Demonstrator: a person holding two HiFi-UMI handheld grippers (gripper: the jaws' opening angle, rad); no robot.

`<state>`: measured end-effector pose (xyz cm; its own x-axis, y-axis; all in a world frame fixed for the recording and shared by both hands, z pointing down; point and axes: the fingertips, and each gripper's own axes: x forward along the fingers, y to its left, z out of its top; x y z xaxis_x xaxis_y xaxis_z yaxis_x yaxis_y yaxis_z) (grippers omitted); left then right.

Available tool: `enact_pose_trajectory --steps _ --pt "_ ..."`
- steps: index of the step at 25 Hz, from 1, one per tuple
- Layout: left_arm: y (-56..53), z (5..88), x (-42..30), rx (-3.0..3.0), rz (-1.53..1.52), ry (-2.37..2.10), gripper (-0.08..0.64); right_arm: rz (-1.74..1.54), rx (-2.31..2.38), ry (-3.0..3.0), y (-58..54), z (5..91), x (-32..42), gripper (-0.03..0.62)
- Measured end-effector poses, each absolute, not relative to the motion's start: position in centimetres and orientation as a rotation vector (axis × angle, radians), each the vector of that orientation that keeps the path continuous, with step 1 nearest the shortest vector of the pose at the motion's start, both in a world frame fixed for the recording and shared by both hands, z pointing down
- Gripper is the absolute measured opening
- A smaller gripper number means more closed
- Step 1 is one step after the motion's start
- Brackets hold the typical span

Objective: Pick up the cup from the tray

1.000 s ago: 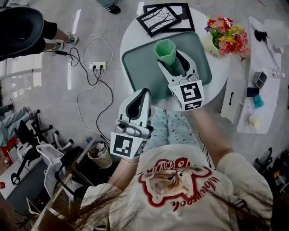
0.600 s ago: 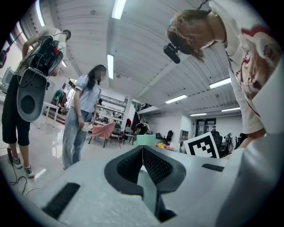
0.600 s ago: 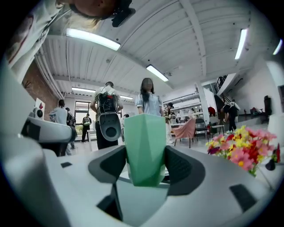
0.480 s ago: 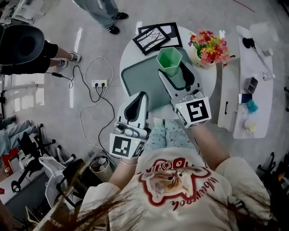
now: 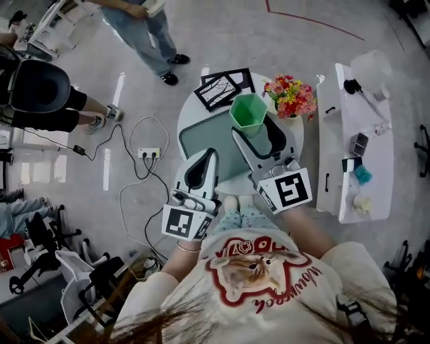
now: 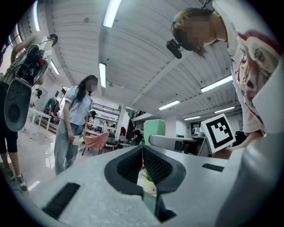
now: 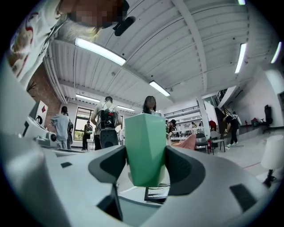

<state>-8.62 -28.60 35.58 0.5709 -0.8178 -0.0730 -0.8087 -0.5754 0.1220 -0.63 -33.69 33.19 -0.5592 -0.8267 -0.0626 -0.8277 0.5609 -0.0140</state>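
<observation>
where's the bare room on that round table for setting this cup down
The left half of the tray is bare, bordered by the picture frames beyond and the left tongs nearer. Crowded: the right edge with flowers, and the tray's right side under the right tongs holding the cup.

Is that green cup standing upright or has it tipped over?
Upright. The green cup stands straight between the fingers of the right gripper, and the head view looks down into its open mouth.

Even light was cast by ceiling strip lights (image 6: 111,13), blown white in both gripper views and mirrored as streaks on the floor (image 5: 118,87). Those views were bowed and blackened at the corners; the green cup (image 7: 145,148) was rendered fairly sharp.
</observation>
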Motion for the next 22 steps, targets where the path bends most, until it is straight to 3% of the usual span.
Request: enact_pose_trajectory --steps 22 --pt "-26.4 32.9 -8.2 2.725 -0.261 -1.594 0.014 0.072 -1.275 2.723 -30.2 30.5 0.4 0.268"
